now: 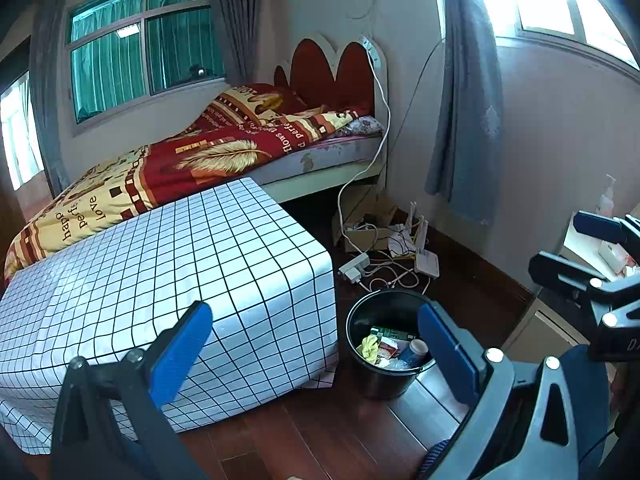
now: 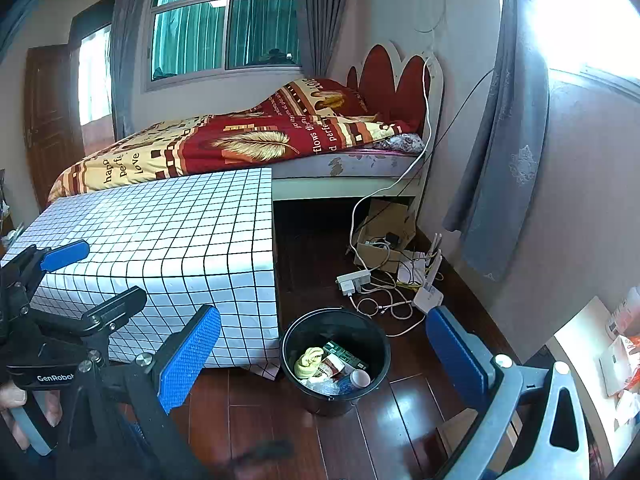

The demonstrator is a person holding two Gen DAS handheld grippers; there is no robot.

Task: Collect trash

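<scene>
A black trash bucket (image 1: 380, 376) stands on the wooden floor beside the checked table; it also shows in the right wrist view (image 2: 294, 360). Trash (image 1: 390, 348) lies inside it: a yellow crumpled piece, a green packet, a wrapper, a bottle with a white cap. The same trash shows in the right wrist view (image 2: 332, 366). My left gripper (image 1: 316, 344) is open and empty, held above and in front of the bucket. My right gripper (image 2: 324, 356) is open and empty, also above the bucket. The right gripper shows at the left view's right edge (image 1: 576, 252); the left gripper shows at the right view's left edge (image 2: 86, 276).
A low table under a white checked cloth (image 1: 160, 280) stands left of the bucket. A bed with a red and yellow quilt (image 1: 180, 160) is behind it. A power strip, cables, a router and a cardboard box (image 1: 384, 252) lie on the floor by the wall. A cabinet (image 2: 580, 352) is at right.
</scene>
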